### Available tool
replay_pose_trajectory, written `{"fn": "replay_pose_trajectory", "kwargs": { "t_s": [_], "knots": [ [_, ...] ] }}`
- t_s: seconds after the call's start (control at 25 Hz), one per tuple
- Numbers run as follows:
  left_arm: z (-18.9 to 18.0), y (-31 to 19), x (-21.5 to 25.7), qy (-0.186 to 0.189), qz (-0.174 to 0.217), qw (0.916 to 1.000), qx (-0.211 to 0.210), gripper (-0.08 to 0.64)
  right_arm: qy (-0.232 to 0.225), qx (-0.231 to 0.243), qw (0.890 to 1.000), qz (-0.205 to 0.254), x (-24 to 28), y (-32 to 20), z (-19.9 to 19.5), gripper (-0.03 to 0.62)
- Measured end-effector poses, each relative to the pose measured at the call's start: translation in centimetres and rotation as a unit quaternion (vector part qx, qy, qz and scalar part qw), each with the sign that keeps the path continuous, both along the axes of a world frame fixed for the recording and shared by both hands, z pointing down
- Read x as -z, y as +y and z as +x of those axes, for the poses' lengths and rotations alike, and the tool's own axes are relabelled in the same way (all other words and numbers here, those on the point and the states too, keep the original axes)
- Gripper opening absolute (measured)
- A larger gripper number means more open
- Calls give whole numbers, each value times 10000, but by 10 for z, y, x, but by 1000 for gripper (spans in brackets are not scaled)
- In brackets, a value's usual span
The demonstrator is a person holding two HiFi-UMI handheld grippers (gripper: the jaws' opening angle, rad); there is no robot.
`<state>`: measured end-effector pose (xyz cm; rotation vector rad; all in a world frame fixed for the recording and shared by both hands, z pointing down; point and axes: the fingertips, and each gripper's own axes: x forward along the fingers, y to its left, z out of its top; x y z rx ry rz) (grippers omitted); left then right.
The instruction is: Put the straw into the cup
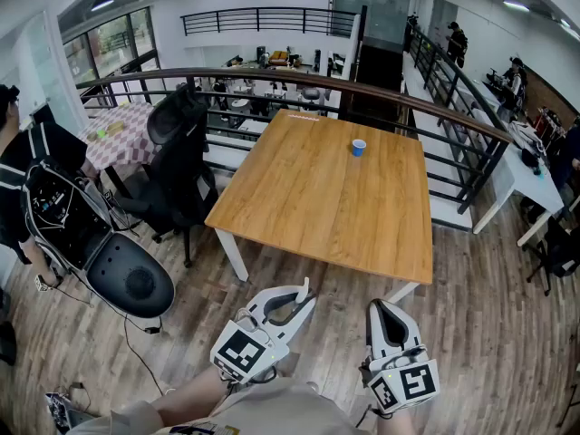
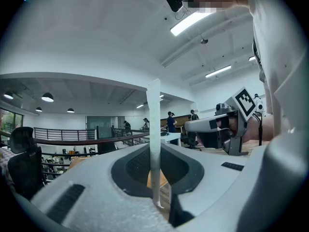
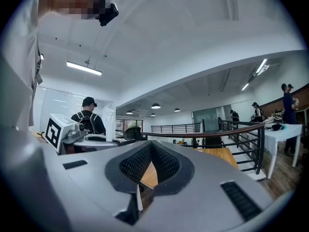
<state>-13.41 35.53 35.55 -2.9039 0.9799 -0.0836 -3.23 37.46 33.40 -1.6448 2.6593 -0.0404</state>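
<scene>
So, left gripper (image 1: 302, 299) clamped on straw (image 2: 154, 139), straw standing upright between pads. Right gripper (image 1: 381, 308) shut, nothing in it. Blue cup (image 1: 359, 147) well ahead on far side of table (image 1: 299, 198), bit right of straw. Left does carrying.

- My straw (image 2: 154, 129) stands between the pads of my left gripper (image 1: 303, 295); in the head view only a tiny white tip pokes out, the rest is hidden
- The cup (image 1: 359, 147) is a small blue speck far across the table (image 1: 317, 198), too small for me to tell what is inside
- In both gripper views my own jaws cover most of the table, leaving a wood sliver
- My forearms (image 1: 190, 401) run off the head view's bottom edge
- The person (image 1: 18, 179) at left is cut by the frame edge
</scene>
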Motion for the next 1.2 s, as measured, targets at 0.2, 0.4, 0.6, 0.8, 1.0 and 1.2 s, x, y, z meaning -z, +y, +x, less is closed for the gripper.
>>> {"fn": "replay_pose_trajectory", "kwargs": {
  "t_s": [0.2,0.4,0.6,0.8,1.0,1.2],
  "knots": [
    [0,-5,-1,-64,175,9998,-66,41,-70,-12,10000,-22,-2,-4,1,21],
    [1,-6,0,34,30,10000,-5,41,-51,-11,10000,-35,-4,-5,1,21],
    [3,-7,-3,0,117,9999,-83,41,-64,-3,10000,-66,-5,-5,2,21],
    [12,-7,-1,35,6,9999,111,41,-81,-64,9998,-144,-10,-3,15,21],
    [20,-7,-7,5,-88,9998,153,41,-135,-5,9997,-184,-18,-5,22,21],
    [32,2,-10,1,-235,9995,234,41,-219,135,9994,-239,-23,-2,29,21]
  ]
}}
